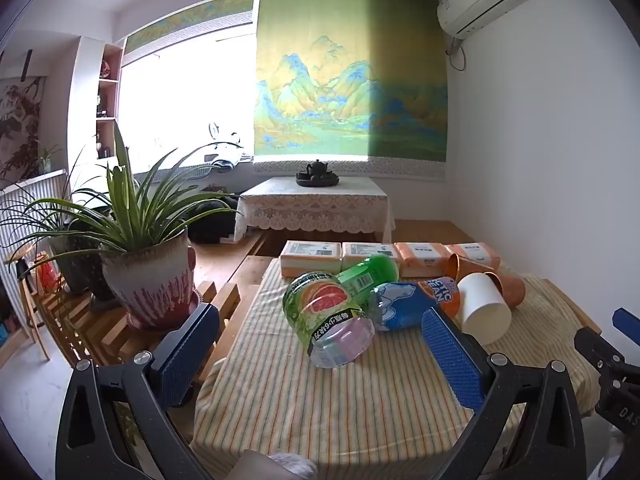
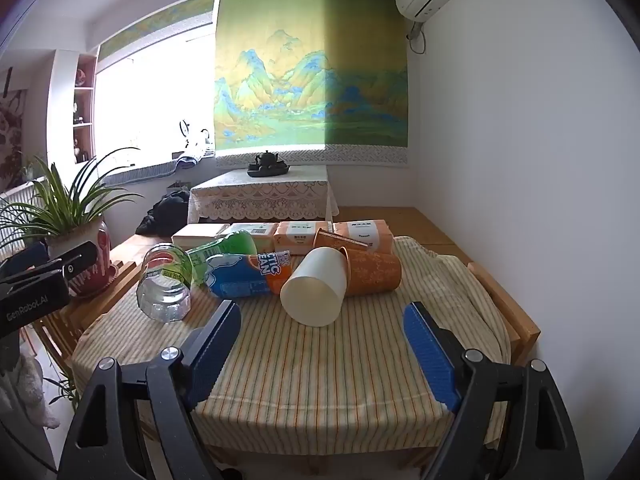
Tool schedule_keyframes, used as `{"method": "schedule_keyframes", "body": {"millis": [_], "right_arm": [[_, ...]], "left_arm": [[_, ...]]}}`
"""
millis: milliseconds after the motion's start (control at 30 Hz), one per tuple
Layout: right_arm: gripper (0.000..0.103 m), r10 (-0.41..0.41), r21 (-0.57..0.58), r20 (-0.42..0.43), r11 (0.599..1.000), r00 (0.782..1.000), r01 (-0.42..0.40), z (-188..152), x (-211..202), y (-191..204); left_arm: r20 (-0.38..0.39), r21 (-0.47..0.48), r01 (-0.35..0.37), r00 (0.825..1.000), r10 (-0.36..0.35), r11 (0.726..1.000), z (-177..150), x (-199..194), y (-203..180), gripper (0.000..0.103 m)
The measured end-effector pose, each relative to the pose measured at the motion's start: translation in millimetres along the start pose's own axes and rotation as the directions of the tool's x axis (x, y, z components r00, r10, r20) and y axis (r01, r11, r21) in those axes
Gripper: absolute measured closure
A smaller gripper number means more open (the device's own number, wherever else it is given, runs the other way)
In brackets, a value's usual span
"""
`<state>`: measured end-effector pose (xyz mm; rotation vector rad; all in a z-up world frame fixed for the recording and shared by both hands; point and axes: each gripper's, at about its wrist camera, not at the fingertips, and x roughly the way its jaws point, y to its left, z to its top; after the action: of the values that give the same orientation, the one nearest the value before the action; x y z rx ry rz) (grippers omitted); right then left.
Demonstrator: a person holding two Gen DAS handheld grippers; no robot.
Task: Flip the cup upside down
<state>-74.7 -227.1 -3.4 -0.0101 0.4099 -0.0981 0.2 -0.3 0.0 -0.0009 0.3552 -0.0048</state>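
A white paper cup [image 2: 316, 290] lies on its side on the striped tablecloth [image 2: 320, 368], its flat bottom toward me; its mouth is nested against an orange patterned cup [image 2: 374, 272] lying behind it. Another orange cup [image 2: 324, 238] lies farther back. In the left wrist view the white cup [image 1: 482, 310] lies at the right, with orange cups [image 1: 512, 288] behind. My right gripper [image 2: 322, 326] is open and empty, just in front of the white cup. My left gripper [image 1: 320, 334] is open and empty, in front of the bottles.
Several plastic bottles lie on the table: a clear green-labelled one [image 1: 328, 316], a green one [image 1: 370, 272] and a blue-orange one [image 1: 412, 304]. Tissue packs [image 1: 388, 258] line the far edge. A potted plant [image 1: 150, 276] stands on a wooden rack at left. The other gripper [image 1: 612, 356] shows at right.
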Motion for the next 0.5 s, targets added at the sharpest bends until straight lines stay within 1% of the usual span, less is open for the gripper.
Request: {"method": "schedule_keyframes", "body": {"millis": [67, 100, 367, 500], "right_arm": [[0.023, 0.005, 0.011, 0.003, 1.000, 1.000, -0.005, 0.3, -0.3, -0.1], [0.023, 0.011, 0.022, 0.012, 1.000, 1.000, -0.011, -0.1, -1.1, -1.4], [0.022, 0.004, 0.018, 0.005, 1.000, 1.000, -0.005, 0.2, 4.0, -6.2], [0.016, 0.002, 0.021, 0.004, 1.000, 1.000, -0.002, 0.4, 2.9, -5.9]], "left_arm": [[-0.003, 0.004, -0.001, 1.000, 0.001, 1.000, 0.3, 0.5, -0.2, 0.000], [0.011, 0.006, -0.007, 1.000, 0.007, 1.000, -0.3, -0.8, -1.1, 0.000], [0.001, -0.008, -0.001, 1.000, 0.001, 1.000, -2.5, 1.2, 3.4, 0.000], [-0.002, -0.009, -0.001, 1.000, 0.001, 1.000, -3.3, 2.3, 5.1, 0.000]]}}
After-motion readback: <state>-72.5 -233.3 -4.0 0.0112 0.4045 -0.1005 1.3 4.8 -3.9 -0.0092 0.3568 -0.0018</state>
